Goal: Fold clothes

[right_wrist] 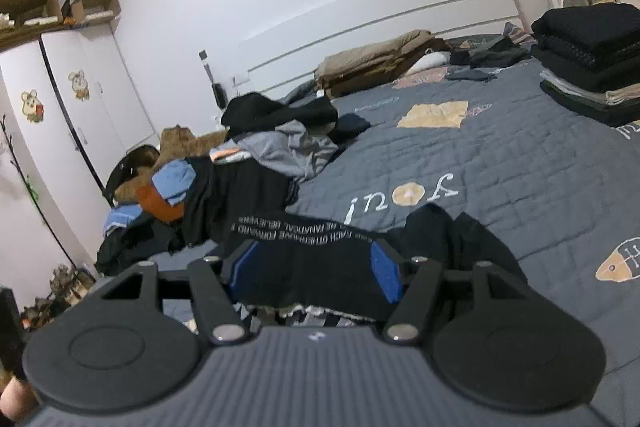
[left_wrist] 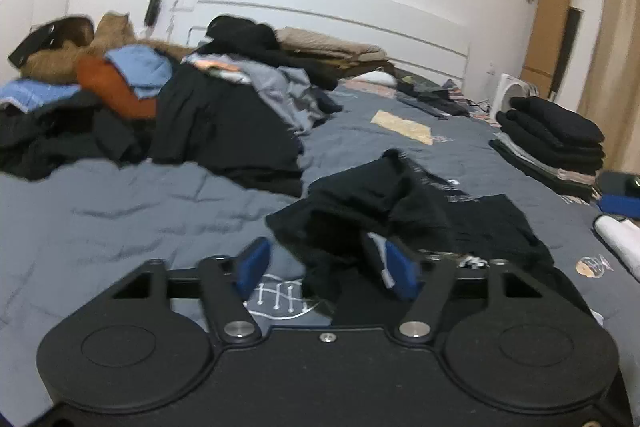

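Item: black garment (right_wrist: 320, 259) near folded stack (right_wrist: 592, 67). I see left gripper (left_wrist: 324, 267) and right gripper (right_wrist: 316, 269) gaping, gripping nothing; cloth likely slumps, folds crooked.

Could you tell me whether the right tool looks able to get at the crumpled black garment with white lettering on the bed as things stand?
Probably yes: the right tool stands open with the crumpled black garment with white lettering lying between its blue pads, and nothing covers it.
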Tool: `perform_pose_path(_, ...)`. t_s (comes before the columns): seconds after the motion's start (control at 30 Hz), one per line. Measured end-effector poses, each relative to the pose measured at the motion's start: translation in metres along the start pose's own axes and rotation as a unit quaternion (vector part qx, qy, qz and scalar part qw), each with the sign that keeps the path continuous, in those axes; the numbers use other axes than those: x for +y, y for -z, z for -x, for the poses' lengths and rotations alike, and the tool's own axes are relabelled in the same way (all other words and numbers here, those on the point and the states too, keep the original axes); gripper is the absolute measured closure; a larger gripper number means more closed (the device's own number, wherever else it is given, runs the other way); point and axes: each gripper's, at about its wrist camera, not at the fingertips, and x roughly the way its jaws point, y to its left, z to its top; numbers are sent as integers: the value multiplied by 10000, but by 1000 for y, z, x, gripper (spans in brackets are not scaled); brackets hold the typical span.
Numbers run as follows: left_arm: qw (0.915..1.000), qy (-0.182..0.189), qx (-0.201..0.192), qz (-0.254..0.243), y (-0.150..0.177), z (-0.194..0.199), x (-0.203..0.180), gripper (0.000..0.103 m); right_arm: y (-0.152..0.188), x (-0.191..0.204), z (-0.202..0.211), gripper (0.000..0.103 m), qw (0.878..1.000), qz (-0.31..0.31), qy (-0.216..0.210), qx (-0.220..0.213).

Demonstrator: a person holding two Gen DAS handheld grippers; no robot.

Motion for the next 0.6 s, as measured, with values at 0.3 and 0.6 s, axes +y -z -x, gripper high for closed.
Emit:
perform_pose_path(0.3,9997,-100,221,-47,8,-43,14,69,8,7,-15,41,9995,-102,-197,216)
perform_pose_path(0.6,9953,179,577,754,18,-80,26,69,10,8,-18,41,9987,-178,-336,342)
